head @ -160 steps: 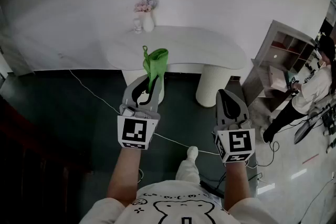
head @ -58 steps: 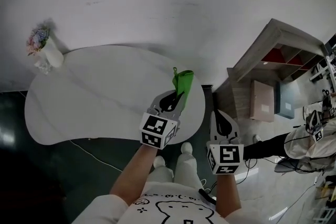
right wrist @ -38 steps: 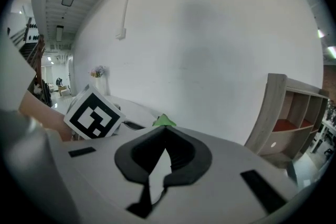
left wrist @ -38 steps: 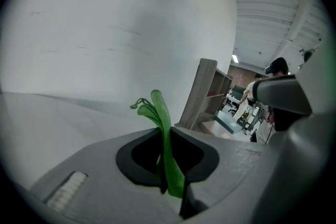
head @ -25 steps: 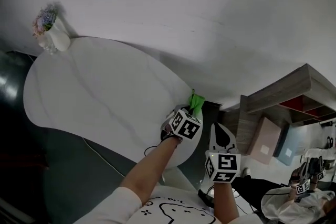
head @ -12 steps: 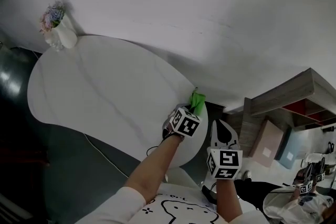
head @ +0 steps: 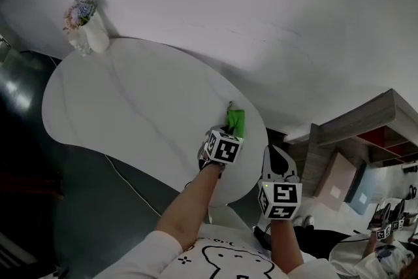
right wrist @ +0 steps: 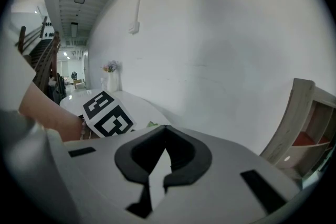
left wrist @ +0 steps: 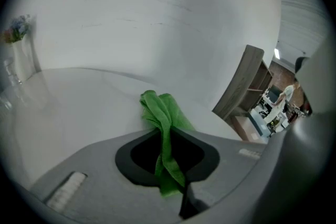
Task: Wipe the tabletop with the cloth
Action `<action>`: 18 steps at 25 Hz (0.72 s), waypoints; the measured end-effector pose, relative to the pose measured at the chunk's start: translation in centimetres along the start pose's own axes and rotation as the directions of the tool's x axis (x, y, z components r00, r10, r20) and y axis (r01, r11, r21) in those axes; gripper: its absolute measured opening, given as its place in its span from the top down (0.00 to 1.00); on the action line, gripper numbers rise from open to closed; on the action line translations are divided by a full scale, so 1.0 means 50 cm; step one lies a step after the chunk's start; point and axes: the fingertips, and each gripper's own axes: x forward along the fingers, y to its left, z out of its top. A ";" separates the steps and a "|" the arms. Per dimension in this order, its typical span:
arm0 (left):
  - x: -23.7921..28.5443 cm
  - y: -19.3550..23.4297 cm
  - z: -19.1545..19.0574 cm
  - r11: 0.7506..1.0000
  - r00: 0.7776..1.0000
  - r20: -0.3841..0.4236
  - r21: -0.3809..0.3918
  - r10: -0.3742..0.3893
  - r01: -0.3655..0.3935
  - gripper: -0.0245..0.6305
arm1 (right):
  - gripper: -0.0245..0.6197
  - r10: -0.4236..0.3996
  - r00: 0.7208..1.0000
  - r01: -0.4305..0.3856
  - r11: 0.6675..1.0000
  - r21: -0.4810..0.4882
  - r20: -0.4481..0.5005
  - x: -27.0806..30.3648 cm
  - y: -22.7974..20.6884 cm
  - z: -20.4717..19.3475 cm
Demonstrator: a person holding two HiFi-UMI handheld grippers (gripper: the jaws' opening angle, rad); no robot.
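Head view: looked down on a pale wall [head: 261,3], then a white oval table [head: 117,108] set against it, with a wooden shelf unit [head: 366,134] well apart to the right. Found the left gripper [head: 228,134] over the table's near right end, jaws pinched tight on a green cloth [head: 235,121]; bunched folds stuck out past the tips, probably touching the tabletop, though hard to tell. Held the right gripper [head: 275,157] just beside it, near the table's edge, jaws together on nothing. Spotted a white vase [head: 98,37] of flowers at the far left end.
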 end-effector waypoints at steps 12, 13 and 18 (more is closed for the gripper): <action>-0.085 0.123 -0.072 0.971 0.996 0.006 -0.225 0.086 -0.082 0.87 | 0.96 0.084 0.996 -0.083 0.995 -0.048 0.019 -0.001 0.090 0.023; -0.094 0.126 -0.078 0.969 0.996 0.004 -0.232 0.089 -0.085 0.87 | 0.96 0.090 0.996 -0.089 0.995 -0.050 0.022 -0.003 0.097 0.024; -0.130 0.162 -0.117 0.960 0.991 0.005 -0.252 0.132 -0.127 0.86 | 0.96 0.125 0.992 -0.123 0.990 -0.068 0.033 -0.010 0.134 0.029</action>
